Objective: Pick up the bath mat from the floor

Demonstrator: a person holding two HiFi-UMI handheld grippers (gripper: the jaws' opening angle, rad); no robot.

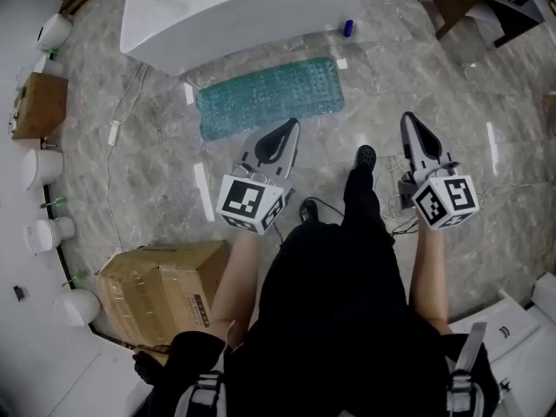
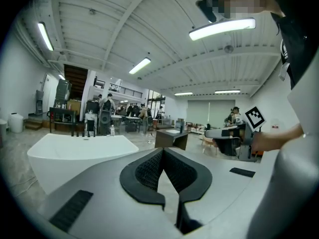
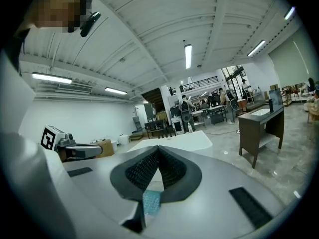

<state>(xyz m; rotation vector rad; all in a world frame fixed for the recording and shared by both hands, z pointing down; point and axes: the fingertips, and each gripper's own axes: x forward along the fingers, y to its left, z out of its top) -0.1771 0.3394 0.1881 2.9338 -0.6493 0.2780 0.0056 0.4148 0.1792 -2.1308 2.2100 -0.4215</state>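
I am holding my left gripper (image 1: 290, 125) out ahead of me, its two black ribbed jaws pressed together at the tips with nothing caught between them. My right gripper (image 1: 408, 120) is hanging beside it, likewise clenched on nothing. Both are pointing forward and only slightly down, clear of the floor.

Ahead of them the teal, bubble-textured rectangular bath mat (image 1: 271, 96) is lying flat and untouched on the grey marbled floor (image 1: 148, 155). It is lying just in front of the long white bathtub (image 1: 234, 11) and running alongside it. Its long axis is lying crosswise to the way my grippers are pointing, left to right across the head view, with one long edge facing me.

My left gripper is sitting nearer, its tip lining up just short of that near edge, toward the mat's right half. My right gripper is standing off beyond the mat's right short end, out to the side of it.

I am judging that the pick is not yet begun. The coming move is turning on reaching down and forward to that near long edge. The left gripper is having the shorter way to go, and both pairs of jaws are needing to part first.
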